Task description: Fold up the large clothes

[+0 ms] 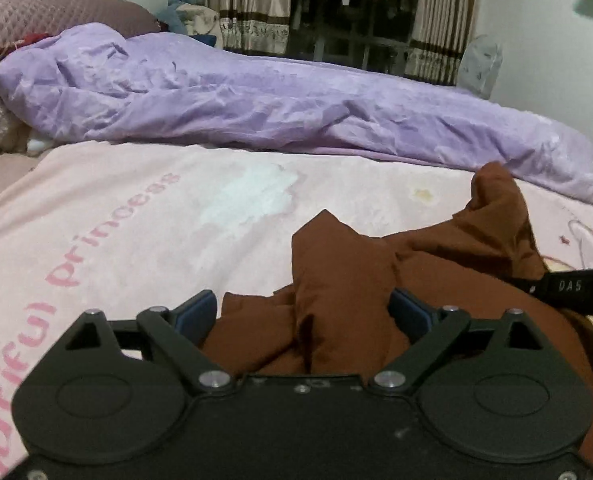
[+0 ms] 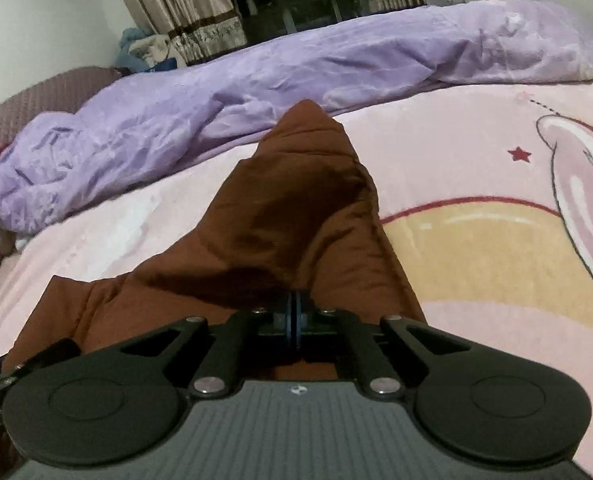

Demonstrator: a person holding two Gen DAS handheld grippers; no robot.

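While the brown garment lies bunched on the pink blanket, it is approached from two sides. The left gripper is seen with its jaws spread wide; a raised fold of the garment stands between the blue pads, but it is not pressed by them. The right gripper is seen with its jaws brought fully together, and the blue pads sit at the edge of the cloth; whether a fold is pinched there cannot be told. From the right wrist view, the garment is drawn up into a peak ahead of the closed jaws. A black part marked "DAS" is seen at the right edge of the left wrist view. Beyond the garment, a purple quilt is heaped along the far side of the bed, and curtains are hung behind it.
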